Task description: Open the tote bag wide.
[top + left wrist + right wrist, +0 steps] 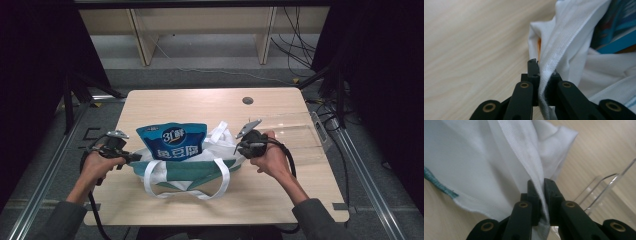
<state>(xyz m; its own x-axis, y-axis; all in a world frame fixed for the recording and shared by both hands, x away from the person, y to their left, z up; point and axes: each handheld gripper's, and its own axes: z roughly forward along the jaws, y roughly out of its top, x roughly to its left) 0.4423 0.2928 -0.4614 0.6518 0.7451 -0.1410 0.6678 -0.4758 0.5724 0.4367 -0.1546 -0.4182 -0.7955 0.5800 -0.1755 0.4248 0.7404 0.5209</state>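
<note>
A white cloth bag [187, 167] with a green band and white straps sits in the middle of the wooden counter [210, 102]. A blue snack pouch [171, 141] sticks up out of it. The left hand-held gripper [539, 75] is pinching the bag's white edge on the left side, jaws pressed tight on the cloth. The right hand-held gripper [541, 192] is pinching the white edge on the right side the same way. A clear plastic box [300, 132] lies just beside the right hand [270, 157].

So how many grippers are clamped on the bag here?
2. The left gripper pinches the white bag at its left edge; the right gripper pinches its right edge.
</note>
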